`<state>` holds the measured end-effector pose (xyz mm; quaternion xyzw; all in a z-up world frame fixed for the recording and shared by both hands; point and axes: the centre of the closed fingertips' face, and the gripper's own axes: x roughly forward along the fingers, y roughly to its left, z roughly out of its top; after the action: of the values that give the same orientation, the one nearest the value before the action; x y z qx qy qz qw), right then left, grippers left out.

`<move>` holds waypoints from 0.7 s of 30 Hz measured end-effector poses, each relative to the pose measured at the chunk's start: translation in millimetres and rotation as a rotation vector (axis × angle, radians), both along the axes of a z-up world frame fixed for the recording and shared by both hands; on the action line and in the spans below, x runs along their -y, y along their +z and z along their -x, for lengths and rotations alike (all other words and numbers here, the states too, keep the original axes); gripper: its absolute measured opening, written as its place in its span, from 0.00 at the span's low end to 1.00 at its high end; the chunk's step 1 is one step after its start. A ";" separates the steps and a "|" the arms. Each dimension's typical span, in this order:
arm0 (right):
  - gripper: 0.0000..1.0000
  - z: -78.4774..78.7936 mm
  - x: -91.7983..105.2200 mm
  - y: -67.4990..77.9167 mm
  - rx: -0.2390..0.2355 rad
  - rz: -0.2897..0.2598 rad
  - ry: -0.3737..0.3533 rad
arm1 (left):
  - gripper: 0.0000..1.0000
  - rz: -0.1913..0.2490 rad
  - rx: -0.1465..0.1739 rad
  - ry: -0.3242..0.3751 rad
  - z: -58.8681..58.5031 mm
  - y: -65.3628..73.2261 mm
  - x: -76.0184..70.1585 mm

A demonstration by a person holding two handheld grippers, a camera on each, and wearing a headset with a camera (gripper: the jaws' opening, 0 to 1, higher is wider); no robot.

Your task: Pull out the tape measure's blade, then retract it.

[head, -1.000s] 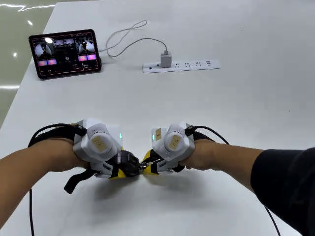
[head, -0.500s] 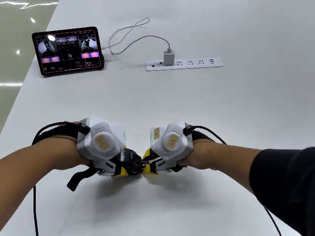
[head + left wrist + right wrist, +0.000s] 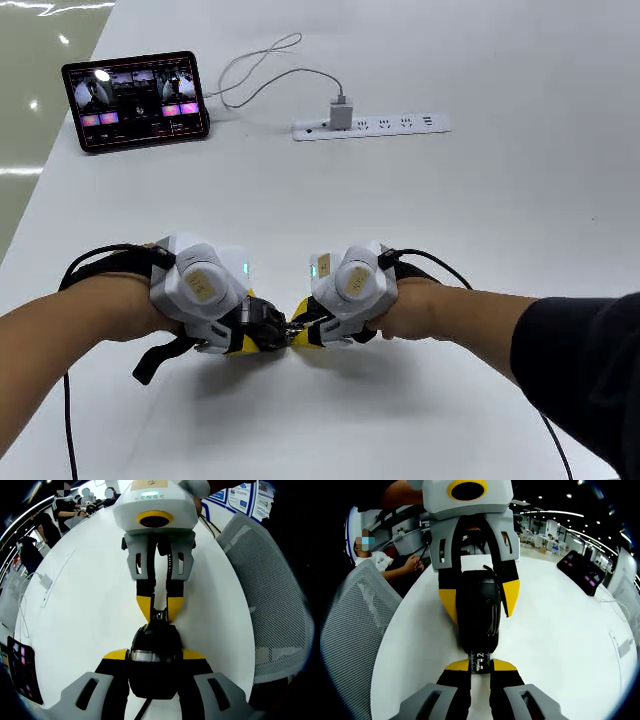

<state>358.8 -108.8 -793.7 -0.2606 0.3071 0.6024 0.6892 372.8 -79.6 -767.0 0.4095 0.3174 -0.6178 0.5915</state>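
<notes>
A black tape measure (image 3: 266, 326) sits between the two facing grippers low on the white table (image 3: 420, 220). My left gripper (image 3: 258, 330) is shut on its case, which shows between the yellow pads (image 3: 116, 655) in the left gripper view as tape measure (image 3: 152, 652). My right gripper (image 3: 300, 332) is shut on the blade tip. In the right gripper view a short piece of blade (image 3: 479, 659) with printed marks runs from the case (image 3: 478, 610) into my right gripper (image 3: 480, 667). The right gripper (image 3: 159, 612) pinches just in front of the case.
A tablet (image 3: 135, 97) stands at the back left near the table's left edge. A power strip (image 3: 370, 126) with a charger and white cable (image 3: 250, 75) lies at the back. A grey mesh chair (image 3: 270, 580) stands beside the table. People sit far off.
The head camera has shifted slightly. Both grippers stay tip to tip with the same holds, and the short stretch of blade between them looks about the same.
</notes>
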 end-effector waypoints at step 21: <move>0.09 1.6 9.3 -0.3 -0.003 0.009 -0.013 | 0.32 0.006 0.001 0.006 -0.1 0.1 0.1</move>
<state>357.2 -118.2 -794.0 -0.2609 0.3123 0.5969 0.6915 372.9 -79.7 -766.9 0.4071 0.3162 -0.6169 0.5947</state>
